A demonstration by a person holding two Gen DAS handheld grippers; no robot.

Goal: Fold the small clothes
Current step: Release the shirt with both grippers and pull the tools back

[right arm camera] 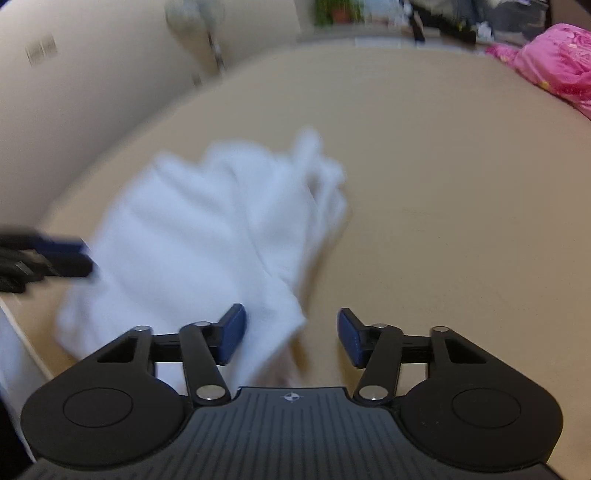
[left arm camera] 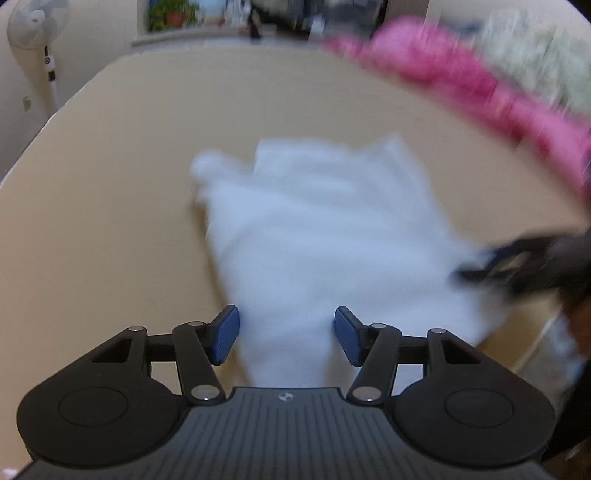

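White garment (left arm camera: pixel 317 229) lies crumpled on the tan table (left arm camera: pixel 129 155), at its near edge; both views are blurred. Left gripper (left arm camera: pixel 287 338): jaws apart, blue pads (left arm camera: pixel 226 339) either side of a strip of the garment's near end, not pressing it. Right gripper (right arm camera: pixel 291 338): jaws likewise apart, over the garment's near right corner, cloth just beside its left pad, nothing clamped. Pink bedding (right arm camera: pixel 554 66) sits well beyond the garment, far right. A standing fan (left arm camera: pixel 38 26) stands off the garment's far left.
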